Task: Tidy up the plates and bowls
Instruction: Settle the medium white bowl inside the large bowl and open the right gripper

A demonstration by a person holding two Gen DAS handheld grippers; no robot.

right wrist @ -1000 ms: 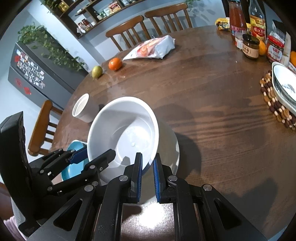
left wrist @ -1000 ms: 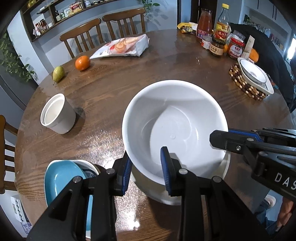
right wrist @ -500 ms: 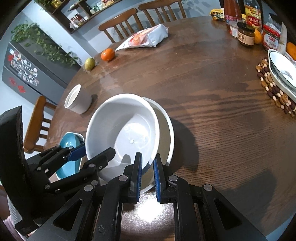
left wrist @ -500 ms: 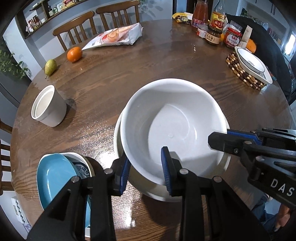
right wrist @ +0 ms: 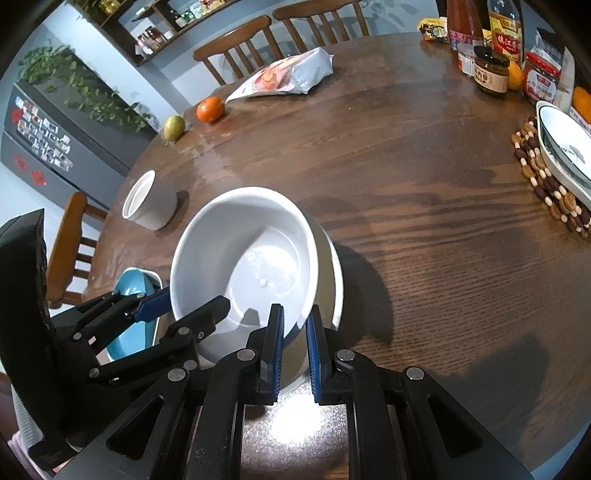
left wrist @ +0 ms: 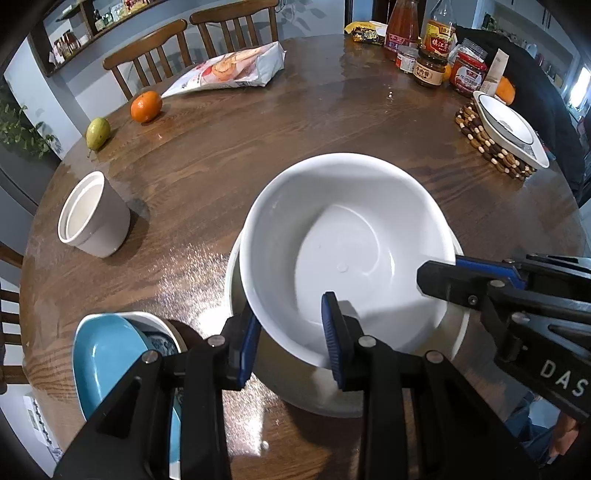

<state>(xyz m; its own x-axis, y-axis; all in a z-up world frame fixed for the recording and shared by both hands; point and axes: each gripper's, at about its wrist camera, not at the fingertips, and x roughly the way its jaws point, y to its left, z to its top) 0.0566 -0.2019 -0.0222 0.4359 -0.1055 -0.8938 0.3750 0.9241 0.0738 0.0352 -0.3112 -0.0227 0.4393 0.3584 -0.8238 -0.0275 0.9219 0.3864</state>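
Left gripper [left wrist: 290,341] and right gripper [right wrist: 295,345] each clamp the deep white ceramic bowl's [left wrist: 347,258] rim; it sits tilted in a wider white dish [left wrist: 332,398] on the round wooden tabletop [left wrist: 295,147].

Looks like a home dining room: big round wooden table [right wrist: 406,184] with wooden dining chairs [right wrist: 236,48] pulled up, sauce bottles and jars [left wrist: 428,48] clustered at one edge, an orange [left wrist: 146,106], a pear [left wrist: 98,133], a snack bag [left wrist: 229,70], plus a magnet-covered fridge [right wrist: 40,129] and wall shelf [right wrist: 166,26] behind.
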